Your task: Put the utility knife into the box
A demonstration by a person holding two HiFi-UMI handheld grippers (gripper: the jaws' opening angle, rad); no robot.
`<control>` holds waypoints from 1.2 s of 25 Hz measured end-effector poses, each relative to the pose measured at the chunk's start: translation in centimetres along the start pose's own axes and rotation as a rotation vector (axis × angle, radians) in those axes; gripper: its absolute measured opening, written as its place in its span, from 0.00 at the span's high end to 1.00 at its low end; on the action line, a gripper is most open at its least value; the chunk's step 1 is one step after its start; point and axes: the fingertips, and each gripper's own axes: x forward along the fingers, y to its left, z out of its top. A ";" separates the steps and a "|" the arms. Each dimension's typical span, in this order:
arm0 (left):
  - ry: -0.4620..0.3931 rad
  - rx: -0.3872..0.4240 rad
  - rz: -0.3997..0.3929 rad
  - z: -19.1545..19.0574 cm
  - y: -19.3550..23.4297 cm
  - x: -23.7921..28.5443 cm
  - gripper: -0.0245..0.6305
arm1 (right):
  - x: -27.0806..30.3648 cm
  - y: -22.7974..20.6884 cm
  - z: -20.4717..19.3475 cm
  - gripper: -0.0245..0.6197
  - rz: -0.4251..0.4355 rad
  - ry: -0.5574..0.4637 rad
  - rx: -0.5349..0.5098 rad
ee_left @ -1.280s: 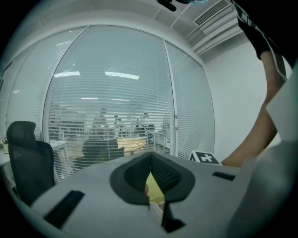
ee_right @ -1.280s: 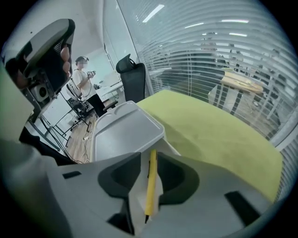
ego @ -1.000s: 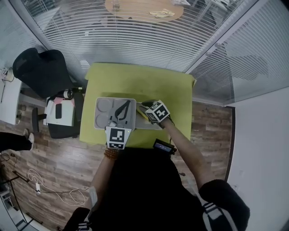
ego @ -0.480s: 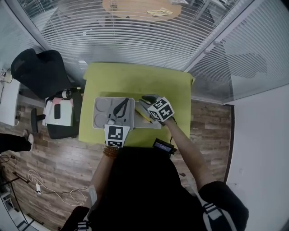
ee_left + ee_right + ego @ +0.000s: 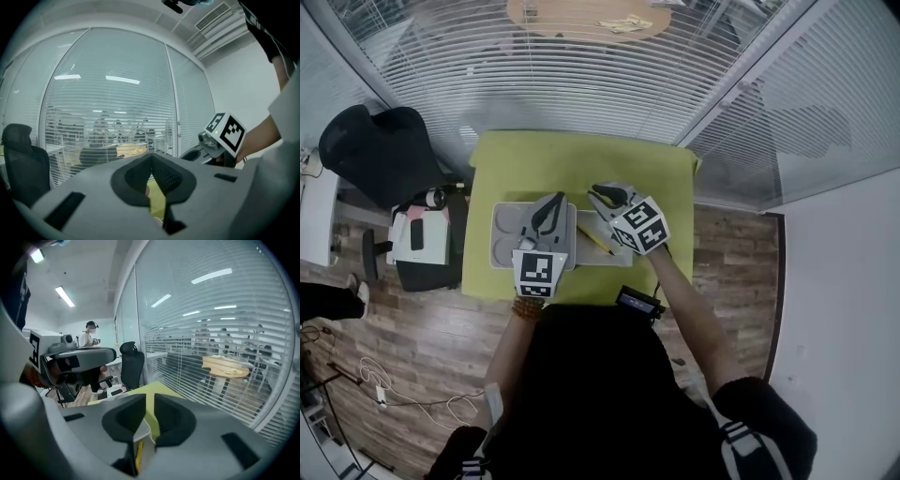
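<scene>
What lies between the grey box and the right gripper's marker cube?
The yellow utility knife, on a flat grey panel beside the box, as the head view shows. The right gripper is closing its jaws, gripping nothing.

Left claw (image 5: 550,202), right claw (image 5: 600,193): two. Utility knife (image 5: 594,240): one. Box (image 5: 503,247): one. Green table (image 5: 581,161): one. Chair (image 5: 380,150): one.

The person wears a black top (image 5: 581,394), white stripes on the sleeve (image 5: 761,412) — and a brown beaded bracelet (image 5: 526,307). The left gripper (image 5: 547,208) and right gripper (image 5: 607,195) are pale grey with black fingers (image 5: 125,419), each bearing a white cube (image 5: 537,273) of black square markers.
</scene>
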 end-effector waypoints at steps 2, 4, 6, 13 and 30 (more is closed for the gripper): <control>-0.011 -0.002 -0.005 0.5 -0.2 0.1 0.95 | -0.6 0.1 1.3 0.89 -0.015 -0.038 -0.016; -0.021 -0.004 -0.011 1.0 -0.5 0.1 0.95 | -1.4 0.3 2.7 0.91 -0.034 -0.082 -0.036; -0.033 -0.005 -0.015 1.5 -0.6 0.2 0.95 | -2.2 0.4 4.3 0.92 -0.051 -0.132 -0.054; -0.080 -0.008 -0.015 3.4 -0.3 0.7 0.95 | -5.0 0.5 9.3 0.94 -0.119 -0.310 -0.127; -0.204 0.016 0.012 8.6 0.0 1.5 0.95 | -10.9 -0.3 13.7 0.96 -0.331 -0.526 -0.148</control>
